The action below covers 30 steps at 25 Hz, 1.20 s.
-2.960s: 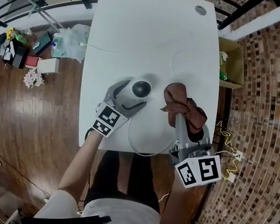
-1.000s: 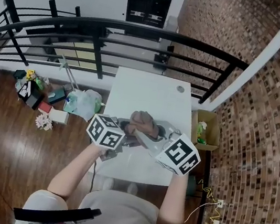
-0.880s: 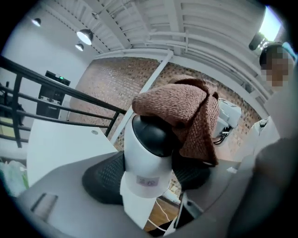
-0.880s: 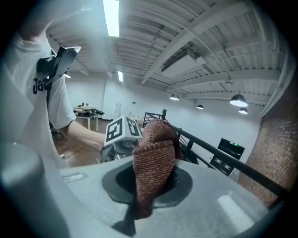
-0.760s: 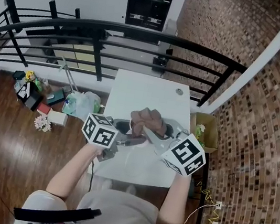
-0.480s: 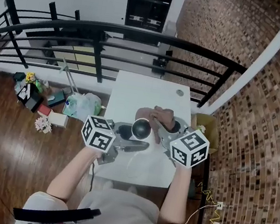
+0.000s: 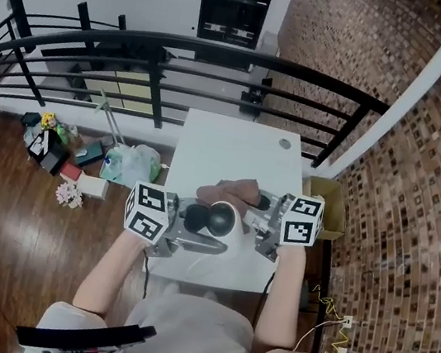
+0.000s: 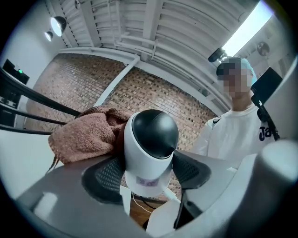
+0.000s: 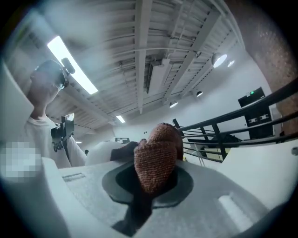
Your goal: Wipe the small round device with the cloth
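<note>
Small round device (image 7: 217, 220) – a white body with a black domed top – is held between the jaws of the left gripper (image 7: 207, 230), over the near part of the white table (image 7: 242, 146). In the left gripper view the device (image 8: 151, 148) is seen upright and centred in the left gripper (image 8: 149, 173): the jaws are spread wide, yet both black pads are pressed against the white body, one on each side, so the device is gripped and not loose. A thin white cable (image 8: 139, 201) is seen hanging below its base. Just beyond the jaw tips, and to the left of them in that view, the brown cloth (image 8: 84, 135) is bunched up against the side of the device, touching it. The cloth (image 7: 235, 191) is held by the right gripper (image 7: 260, 212), which comes in from the opposite side. In the right gripper view the right gripper (image 9: 149, 181) has its jaws drawn close together on a rolled wad of the cloth (image 9: 156, 155), which fills the gap between the pads and stands up past the tips – a darker tail of it is seen trailing back between the jaws toward the camera.
</note>
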Available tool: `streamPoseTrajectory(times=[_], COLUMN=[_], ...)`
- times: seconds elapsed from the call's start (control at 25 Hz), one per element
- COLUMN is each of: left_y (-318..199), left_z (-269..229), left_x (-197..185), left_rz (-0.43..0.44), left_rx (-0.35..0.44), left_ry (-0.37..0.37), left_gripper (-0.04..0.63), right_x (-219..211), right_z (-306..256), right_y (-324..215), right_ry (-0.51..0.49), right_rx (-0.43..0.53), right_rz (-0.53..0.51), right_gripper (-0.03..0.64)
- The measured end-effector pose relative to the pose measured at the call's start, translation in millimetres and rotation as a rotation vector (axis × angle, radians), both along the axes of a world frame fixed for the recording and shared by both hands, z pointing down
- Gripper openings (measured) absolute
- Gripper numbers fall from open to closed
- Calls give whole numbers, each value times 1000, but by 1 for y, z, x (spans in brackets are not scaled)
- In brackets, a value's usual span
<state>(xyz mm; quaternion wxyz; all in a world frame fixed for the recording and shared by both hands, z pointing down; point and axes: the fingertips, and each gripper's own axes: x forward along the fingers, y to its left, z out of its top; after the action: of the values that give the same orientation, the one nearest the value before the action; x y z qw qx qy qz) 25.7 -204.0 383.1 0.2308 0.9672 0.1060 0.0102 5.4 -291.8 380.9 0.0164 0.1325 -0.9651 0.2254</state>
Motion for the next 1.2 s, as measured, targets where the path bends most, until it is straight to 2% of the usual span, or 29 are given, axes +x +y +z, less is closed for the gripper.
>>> streamPoseTrajectory(times=[0.16,0.28,0.4,0.52,0.6,0.72,0.76,0.84,1.08,1.2], left_y=[-12,-29,-44,-46,-41,-29,-24,-14,1,6], left_z=[10,23,32,32,32,43,47,51,61,63], left_x=[-5,-9,-8,1,7,13,15,18,18,14], left_rz=[-65,-151,-227,-244,-239,-229,-219,-196,-173,-169], left_rx=[-9,-42,-60,-57,-29,84,118,144,126,119], left_ry=[-11,-44,-88,-120,-155,-283,-318,-342,-337,-329], left_gripper=[347,347,347,347,347,345,346,346,346,345], right_x=[15,28,6,-28,-36,-31,-27,-20,13,23], right_z=[-26,-71,-91,-69,-47,-36,-35,-32,-11,2], right_y=[-3,13,46,67,62,48,44,39,18,12], right_ry=[-15,-16,79,268,408,489,489,451,359,277], right_rx=[80,210,309,340,339,325,312,272,133,64], right_rz=[79,88,-28,-133,-108,-27,-9,11,101,112], right_gripper=[28,28,28,28,28,28,28,28,28,28])
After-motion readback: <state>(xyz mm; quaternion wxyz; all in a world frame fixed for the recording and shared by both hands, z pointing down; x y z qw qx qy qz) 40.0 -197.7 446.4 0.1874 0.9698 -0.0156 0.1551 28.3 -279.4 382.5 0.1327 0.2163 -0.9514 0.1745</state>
